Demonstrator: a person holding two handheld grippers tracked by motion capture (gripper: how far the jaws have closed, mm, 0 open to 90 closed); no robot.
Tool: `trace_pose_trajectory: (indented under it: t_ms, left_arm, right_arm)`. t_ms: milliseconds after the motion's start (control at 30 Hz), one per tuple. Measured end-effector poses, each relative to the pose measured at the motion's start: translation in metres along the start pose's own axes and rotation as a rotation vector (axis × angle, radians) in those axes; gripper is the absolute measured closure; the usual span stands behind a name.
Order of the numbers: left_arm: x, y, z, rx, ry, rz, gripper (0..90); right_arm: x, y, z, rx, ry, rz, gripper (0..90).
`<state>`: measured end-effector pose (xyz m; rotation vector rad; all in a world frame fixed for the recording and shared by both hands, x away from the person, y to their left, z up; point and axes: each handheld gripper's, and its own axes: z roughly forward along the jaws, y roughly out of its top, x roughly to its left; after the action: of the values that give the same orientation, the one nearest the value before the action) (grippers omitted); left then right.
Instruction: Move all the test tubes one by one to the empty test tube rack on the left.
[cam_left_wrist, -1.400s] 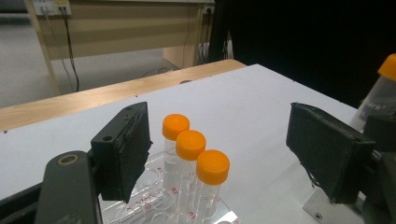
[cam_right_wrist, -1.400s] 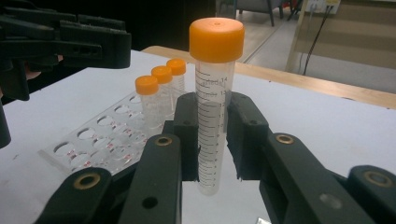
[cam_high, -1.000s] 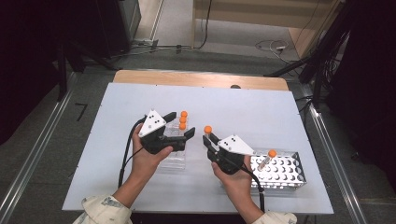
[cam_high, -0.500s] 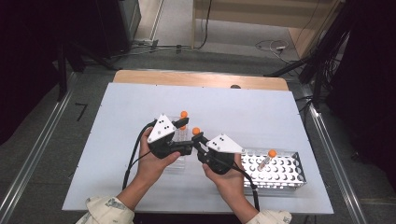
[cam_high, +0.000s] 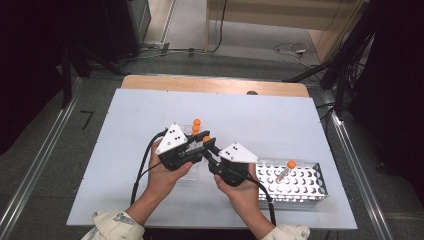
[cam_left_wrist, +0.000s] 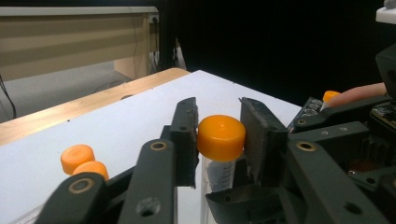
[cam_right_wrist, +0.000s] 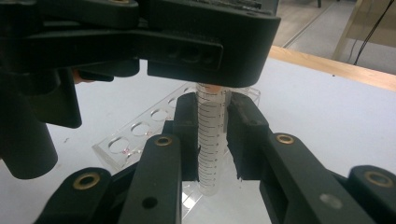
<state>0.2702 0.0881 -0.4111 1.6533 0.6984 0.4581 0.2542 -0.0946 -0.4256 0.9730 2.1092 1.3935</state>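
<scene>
- high view: both hands meet at the middle of the white table (cam_high: 125, 125). the left gripper (cam_high: 199, 147) and the right gripper (cam_high: 209, 150) cross at their tips over a clear rack (cam_high: 192, 170), and between them sits the orange-capped tube (cam_high: 206, 139).
- high view: two more orange caps (cam_high: 196, 125) stand just beyond the left gripper, on the far side. to the right, near the table's near edge, lies a perforated metal rack (cam_high: 300, 185) with one capped tube (cam_high: 285, 170) leaning in it.
- left gripper view: here's the clamp — the left gripper (cam_left_wrist: 219, 135) has just been closing, and its jaws now sit tight on the orange cap (cam_left_wrist: 221, 137) of the tube, one pad on each side. the clear tube body drops straight down below the cap. two spare caps (cam_left_wrist: 84, 161) sit to the left on the table; the right gripper's black frame (cam_left_wrist: 345, 140) crowds the right side.
- right gripper view: the right gripper (cam_right_wrist: 212, 140) is shut on the graduated tube body (cam_right_wrist: 209, 140), pads pressing on both sides, tube upright. the left gripper's dark body (cam_right_wrist: 140, 37) hangs right over the top of it, covering the cap. behind and to the left stretches the clear rack (cam_right_wrist: 140, 135) with its row of round holes — the tube's lower end hangs just over the rack; i can't tell if it touches it.
</scene>
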Motion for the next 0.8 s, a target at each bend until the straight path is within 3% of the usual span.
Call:
trace_pose_trajectory:
  t_ms: [233, 333, 467, 600, 800]
  left_arm:
    - [0.000, 0.000, -0.001, -0.005, 0.008, 0.006, 71.2]
    - [0.002, 0.002, -0.002, -0.015, 0.019, 0.004, 71.3]
    - [0.006, 0.008, -0.008, -0.045, 0.048, -0.005, 71.3]
    - [0.012, 0.014, -0.012, -0.064, 0.088, -0.007, 71.3]
    - [0.021, 0.013, -0.013, -0.063, 0.154, 0.003, 71.3]
  right_arm:
    - [0.000, 0.000, 0.000, -0.006, 0.004, 0.007, 70.4]
    - [0.001, 0.002, -0.001, -0.008, 0.028, 0.027, 50.4]
    - [0.001, 0.003, -0.008, -0.033, 0.010, 0.061, 26.3]
    - [-0.003, 0.001, -0.017, -0.047, 0.001, 0.070, 18.8]
    - [-0.007, -0.004, -0.030, -0.046, 0.002, 0.070, 17.4]
